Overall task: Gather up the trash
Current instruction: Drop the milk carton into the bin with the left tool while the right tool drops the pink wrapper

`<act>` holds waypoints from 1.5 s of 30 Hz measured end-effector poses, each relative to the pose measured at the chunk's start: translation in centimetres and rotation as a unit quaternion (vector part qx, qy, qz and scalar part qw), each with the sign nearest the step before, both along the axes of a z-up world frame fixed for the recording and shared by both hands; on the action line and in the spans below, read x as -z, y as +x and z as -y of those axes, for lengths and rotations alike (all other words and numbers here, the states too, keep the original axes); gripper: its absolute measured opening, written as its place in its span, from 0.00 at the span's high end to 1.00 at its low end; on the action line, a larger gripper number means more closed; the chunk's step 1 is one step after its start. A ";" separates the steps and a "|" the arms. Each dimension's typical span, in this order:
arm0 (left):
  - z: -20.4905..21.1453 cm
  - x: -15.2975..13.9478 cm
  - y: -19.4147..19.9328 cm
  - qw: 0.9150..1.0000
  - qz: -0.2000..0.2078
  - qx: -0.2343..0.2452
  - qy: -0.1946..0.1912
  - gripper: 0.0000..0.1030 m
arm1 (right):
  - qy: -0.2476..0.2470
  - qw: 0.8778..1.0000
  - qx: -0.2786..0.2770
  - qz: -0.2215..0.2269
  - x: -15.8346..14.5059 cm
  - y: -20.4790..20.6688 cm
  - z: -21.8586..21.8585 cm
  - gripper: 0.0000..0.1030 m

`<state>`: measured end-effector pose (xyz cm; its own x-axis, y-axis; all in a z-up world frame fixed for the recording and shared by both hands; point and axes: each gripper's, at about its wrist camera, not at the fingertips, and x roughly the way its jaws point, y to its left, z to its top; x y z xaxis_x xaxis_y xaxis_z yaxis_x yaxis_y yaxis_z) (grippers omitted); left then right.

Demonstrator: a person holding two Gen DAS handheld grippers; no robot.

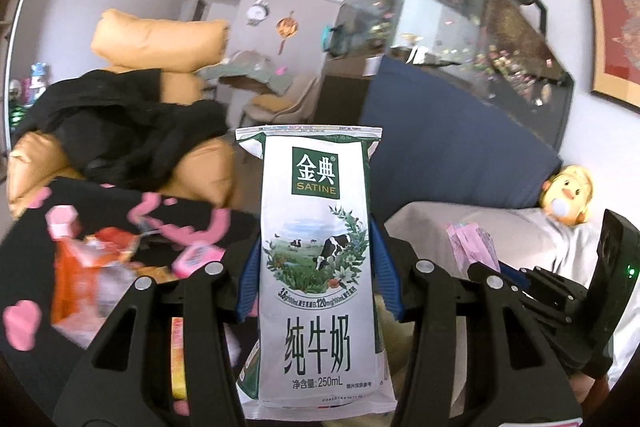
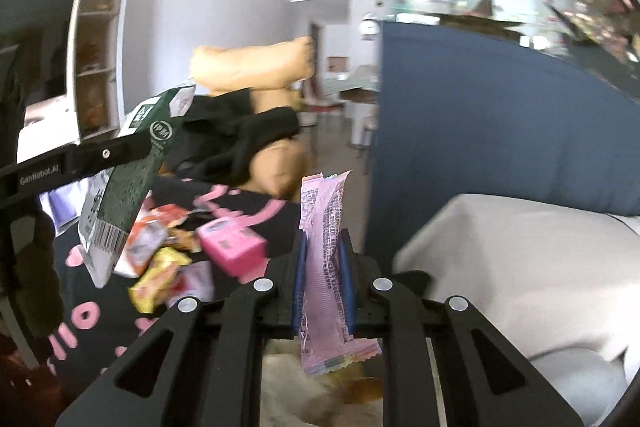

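Both tongs loaded: left tongs (image 1: 316, 267) clenched on the milk carton (image 1: 316, 259), carton upright between the blue pads (image 1: 386, 267), gripped at about mid-height; right tongs (image 2: 323, 279) clamped tight on the pink wrapper (image 2: 324, 267), which sticks out above and below the pads. Both items are in the air, clear of any surface. The black bag with pink print (image 2: 100, 311) sits to the left, already holding mixed trash: a pink box (image 2: 232, 247), a yellow packet (image 2: 158, 275), orange-and-white wrappers (image 1: 88, 267). Looks like the carry to the bag. Risks: the carton is a soft pack, so a squeeze could push out leftover milk, or it could pivot in the pads if swung fast. The wrapper is thin and slick, so it could slide out mid-swing. The two tongs are close together, and the carton shows in the right view, so a clash over the bag opening is possible. A release short of the rim drops trash by the sofa (image 1: 480, 227).
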<state>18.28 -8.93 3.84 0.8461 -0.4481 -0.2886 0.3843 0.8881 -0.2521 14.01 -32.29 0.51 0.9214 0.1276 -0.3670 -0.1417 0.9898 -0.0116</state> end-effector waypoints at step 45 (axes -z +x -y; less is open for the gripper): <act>-2.1 10.3 2.6 0.990 -0.135 0.018 0.039 0.44 | 0.063 0.981 -0.038 -0.179 13.1 9.3 -3.2 0.84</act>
<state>20.89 -6.80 -6.43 0.7181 -0.4435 -0.5364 0.3438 0.8961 -0.2807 23.29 -29.08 -12.58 0.7221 0.2564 -0.6425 -0.1873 0.9666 0.1751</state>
